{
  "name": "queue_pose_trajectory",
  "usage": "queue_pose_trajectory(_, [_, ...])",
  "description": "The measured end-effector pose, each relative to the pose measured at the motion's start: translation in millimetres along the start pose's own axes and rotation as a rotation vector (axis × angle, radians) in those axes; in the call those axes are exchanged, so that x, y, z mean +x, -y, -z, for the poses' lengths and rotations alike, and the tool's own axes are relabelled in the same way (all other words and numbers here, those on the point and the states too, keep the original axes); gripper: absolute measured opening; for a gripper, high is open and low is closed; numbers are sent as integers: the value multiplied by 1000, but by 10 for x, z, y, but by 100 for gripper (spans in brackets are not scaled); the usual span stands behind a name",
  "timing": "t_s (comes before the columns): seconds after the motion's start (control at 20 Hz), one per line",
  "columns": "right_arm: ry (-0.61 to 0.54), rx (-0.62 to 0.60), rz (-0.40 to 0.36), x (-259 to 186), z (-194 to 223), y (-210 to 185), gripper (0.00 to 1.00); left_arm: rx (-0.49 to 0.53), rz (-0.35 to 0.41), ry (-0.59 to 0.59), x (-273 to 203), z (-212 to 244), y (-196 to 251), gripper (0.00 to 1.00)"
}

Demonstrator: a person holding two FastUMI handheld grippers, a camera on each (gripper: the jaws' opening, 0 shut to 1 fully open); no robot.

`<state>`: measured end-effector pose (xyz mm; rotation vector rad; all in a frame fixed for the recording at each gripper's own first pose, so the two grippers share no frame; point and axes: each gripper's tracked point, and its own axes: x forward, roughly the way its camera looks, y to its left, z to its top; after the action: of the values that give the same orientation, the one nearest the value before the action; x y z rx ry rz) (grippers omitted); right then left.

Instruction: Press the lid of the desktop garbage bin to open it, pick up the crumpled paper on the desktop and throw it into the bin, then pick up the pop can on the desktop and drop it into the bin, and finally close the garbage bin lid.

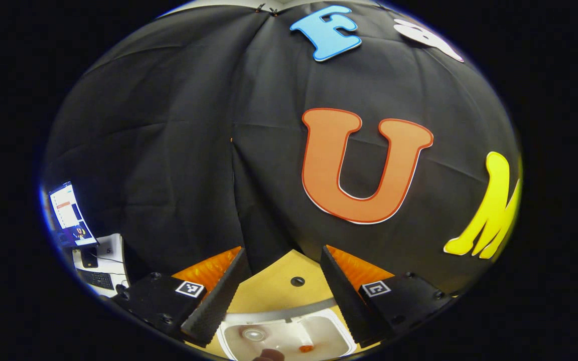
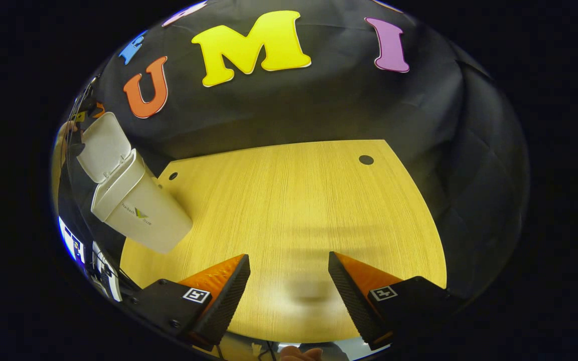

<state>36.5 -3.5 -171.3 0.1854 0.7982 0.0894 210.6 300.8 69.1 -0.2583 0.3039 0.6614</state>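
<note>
Left gripper view: left gripper (image 1: 284,286) spread wide, empty, above open bin (image 1: 289,336); something orange inside. Right gripper view: right gripper (image 2: 289,291) wide apart, empty, over table (image 2: 294,200); bin (image 2: 138,210) far left, lid (image 2: 103,145) up.

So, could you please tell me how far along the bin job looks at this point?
It looks nearly finished. The garbage bin stands with its lid flipped up, and the table carries no paper or can, so both have probably been dropped in. The left gripper hangs open-jawed over the bin's mouth, where something orange lies inside. The right gripper is open and holds nothing. Closing the lid remains.
</note>
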Motion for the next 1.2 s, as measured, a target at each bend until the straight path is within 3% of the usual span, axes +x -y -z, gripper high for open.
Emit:
queue_pose_trajectory(0.4, [-26,-54,-37,-33,207,195,99,7,6,-10,-368,504,184,99])
queue_pose_trajectory(0.6, [-39,-57,-51,-81,323,401,98,5,10,-70,-572,977,381,98])
queue_pose_trajectory(0.9, [-53,-59,-60,-69,437,738,98,17,-41,-100,-724,1568,399,99])
queue_pose_trajectory(1.2, [-82,-74,-81,-25,562,851,99,37,-83,-108,-854,1818,352,99])
